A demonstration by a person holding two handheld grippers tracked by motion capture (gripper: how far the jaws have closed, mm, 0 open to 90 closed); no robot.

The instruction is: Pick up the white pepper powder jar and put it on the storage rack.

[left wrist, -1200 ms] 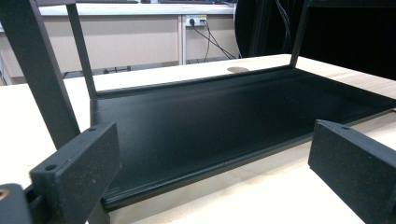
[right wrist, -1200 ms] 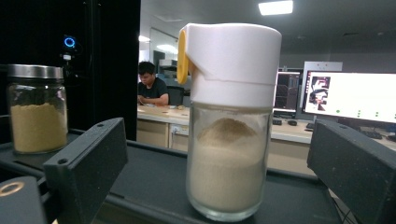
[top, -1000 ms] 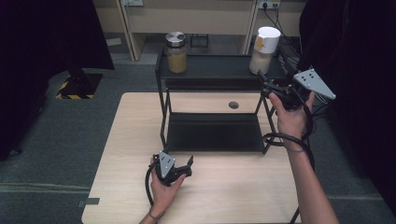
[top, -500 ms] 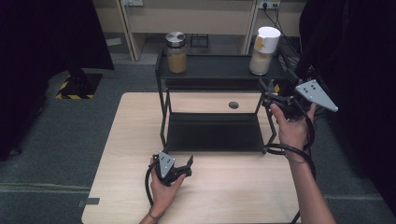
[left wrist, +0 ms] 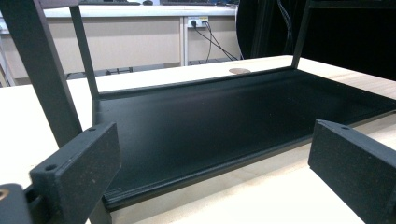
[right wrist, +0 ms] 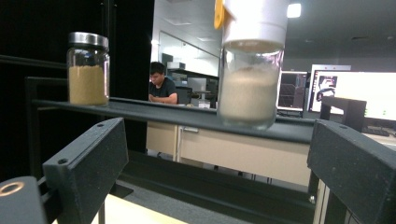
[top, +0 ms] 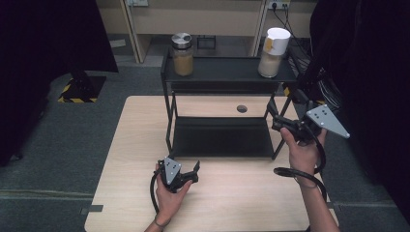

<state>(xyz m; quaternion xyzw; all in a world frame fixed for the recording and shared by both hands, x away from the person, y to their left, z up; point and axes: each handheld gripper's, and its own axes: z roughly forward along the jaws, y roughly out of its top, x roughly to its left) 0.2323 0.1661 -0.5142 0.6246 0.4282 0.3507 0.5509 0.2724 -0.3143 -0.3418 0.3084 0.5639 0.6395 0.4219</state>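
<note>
Right gripper view: person behind white-lid jar (right wrist: 250,70); both grippers' jaws apart, empty.

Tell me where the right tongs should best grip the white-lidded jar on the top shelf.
Probably the glass body of the white-lidded jar below the lid, coming level from the shelf's right end, where the open right tongs already face it; it stands upright.

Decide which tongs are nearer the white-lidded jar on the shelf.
Right. The right tongs sit just below the white-lidded jar; the left tongs rest on the table.
</note>
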